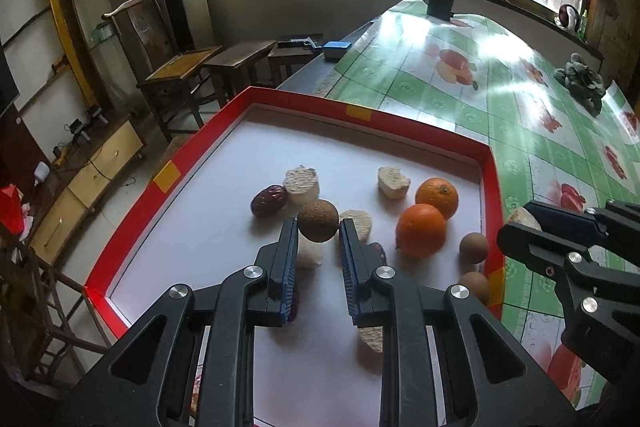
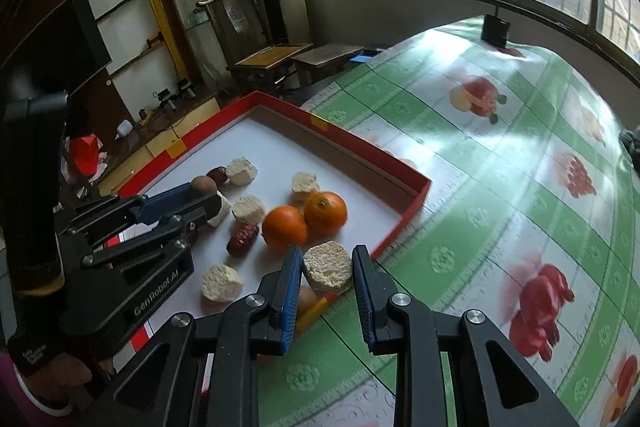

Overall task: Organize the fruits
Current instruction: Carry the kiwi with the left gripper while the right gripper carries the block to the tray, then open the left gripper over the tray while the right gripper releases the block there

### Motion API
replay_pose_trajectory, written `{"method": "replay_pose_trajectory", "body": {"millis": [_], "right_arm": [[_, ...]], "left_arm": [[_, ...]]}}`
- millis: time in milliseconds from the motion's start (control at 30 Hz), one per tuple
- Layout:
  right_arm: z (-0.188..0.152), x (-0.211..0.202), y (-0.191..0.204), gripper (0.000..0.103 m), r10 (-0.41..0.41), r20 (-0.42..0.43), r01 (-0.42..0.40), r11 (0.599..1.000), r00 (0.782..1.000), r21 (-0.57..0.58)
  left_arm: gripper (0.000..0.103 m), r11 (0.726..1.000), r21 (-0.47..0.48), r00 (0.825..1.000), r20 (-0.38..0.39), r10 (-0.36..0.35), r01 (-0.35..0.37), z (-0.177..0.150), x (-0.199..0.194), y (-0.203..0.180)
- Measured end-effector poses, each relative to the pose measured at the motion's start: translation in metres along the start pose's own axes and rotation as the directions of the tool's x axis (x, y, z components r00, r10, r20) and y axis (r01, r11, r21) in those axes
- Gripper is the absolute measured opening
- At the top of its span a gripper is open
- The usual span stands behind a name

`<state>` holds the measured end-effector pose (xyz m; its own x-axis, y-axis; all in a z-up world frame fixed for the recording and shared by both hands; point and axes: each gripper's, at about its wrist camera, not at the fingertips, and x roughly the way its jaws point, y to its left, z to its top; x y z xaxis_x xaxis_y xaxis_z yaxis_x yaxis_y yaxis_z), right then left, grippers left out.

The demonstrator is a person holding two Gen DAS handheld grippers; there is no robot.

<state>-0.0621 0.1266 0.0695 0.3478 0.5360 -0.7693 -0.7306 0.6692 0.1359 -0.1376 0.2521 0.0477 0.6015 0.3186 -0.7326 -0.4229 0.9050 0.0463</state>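
Note:
A red-rimmed white tray (image 1: 490, 187) holds two oranges (image 1: 422, 229), several pale puffed cakes (image 1: 302, 183), dark red dates (image 1: 269, 201) and small brown round fruits (image 1: 473, 247). My left gripper (image 1: 319, 227) is shut on a brown round fruit (image 1: 318, 220) and holds it above the tray; it also shows in the right wrist view (image 2: 202, 185). My right gripper (image 2: 327, 267) is shut on a pale puffed cake (image 2: 328, 268) over the tray's near right corner. The oranges (image 2: 285, 227) lie just beyond it.
The tray (image 2: 416, 199) sits on a table with a green fruit-print cloth (image 2: 500, 187). A black box (image 1: 439, 4) and a grey soft toy (image 1: 582, 81) stand far back. Wooden chairs and cabinets are left of the table.

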Motion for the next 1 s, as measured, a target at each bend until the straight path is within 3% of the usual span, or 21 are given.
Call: {"method": "replay_pose_trajectory", "body": {"millis": [633,1000], "right_arm": [[0.049,0.064,0.030,0.025,0.039,-0.065,-0.047,0.990,0.997,-0.136],[0.049,0.085,0.030,0.025,0.115,-0.112,-0.125,0.989,0.987,-0.080]], "left_arm": [[0.020,1.000,-0.002,1.000,-0.003,0.008,-0.008,-0.003,0.007,0.007],[0.021,1.000,-0.013,1.000,0.007,0.017,-0.017,-0.004,0.009,0.007]]}}
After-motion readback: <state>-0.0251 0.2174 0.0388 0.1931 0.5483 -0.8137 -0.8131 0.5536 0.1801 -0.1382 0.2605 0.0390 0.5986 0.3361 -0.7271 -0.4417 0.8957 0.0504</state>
